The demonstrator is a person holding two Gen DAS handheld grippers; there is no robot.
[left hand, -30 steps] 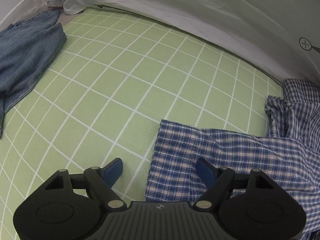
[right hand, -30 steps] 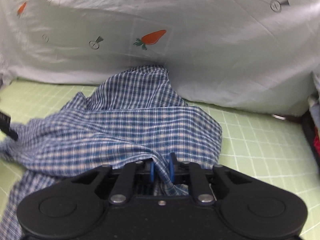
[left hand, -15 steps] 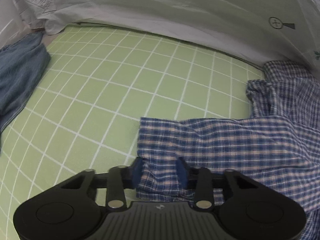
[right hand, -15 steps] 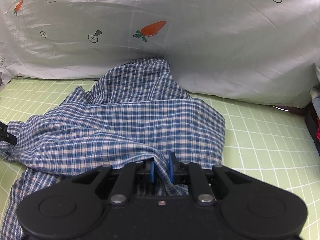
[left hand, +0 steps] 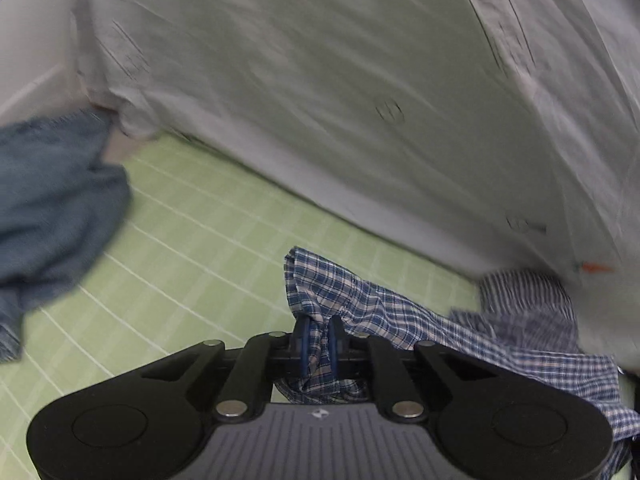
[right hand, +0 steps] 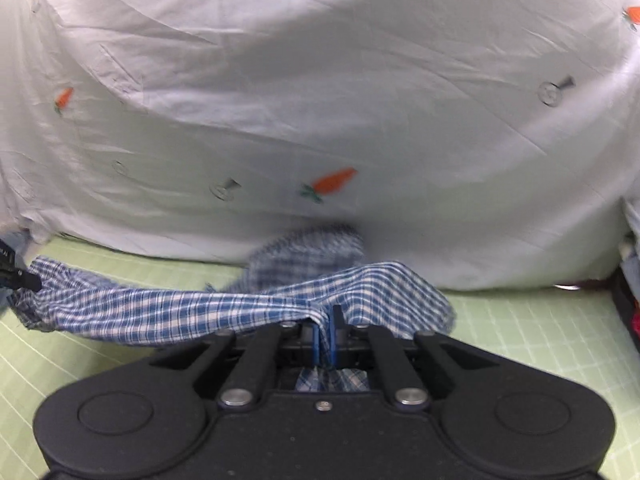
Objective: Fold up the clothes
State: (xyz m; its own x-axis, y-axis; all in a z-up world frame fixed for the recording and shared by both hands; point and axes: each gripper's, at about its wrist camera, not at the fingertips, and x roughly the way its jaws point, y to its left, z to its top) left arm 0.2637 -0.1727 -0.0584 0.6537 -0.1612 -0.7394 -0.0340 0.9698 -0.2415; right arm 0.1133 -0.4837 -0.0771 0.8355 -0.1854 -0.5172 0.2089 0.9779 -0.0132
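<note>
A blue and white plaid shirt (left hand: 380, 304) hangs lifted off the green gridded mat (left hand: 180, 280). My left gripper (left hand: 319, 330) is closing its jaws, with its blue pads pressed on a bunched corner of the cloth. In the right wrist view the shirt (right hand: 160, 312) stretches as a band between both grippers. My right gripper (right hand: 326, 320) is shut on a fold of its near edge. The left gripper (right hand: 12, 272) shows at the far left, holding the other end. The shirt's far part sags toward the mat and is blurred.
A white sheet (right hand: 320, 80) printed with carrots and small symbols rises behind the mat (right hand: 540, 328). A blue denim garment (left hand: 52, 208) lies at the left of the mat. Dark and red items (right hand: 632, 312) crowd the right edge.
The left gripper closed on the shirt's corner, then rose with it. The right gripper, gripping the shirt throughout, also rose. The shirt went from lying on the mat to hanging stretched between them.
</note>
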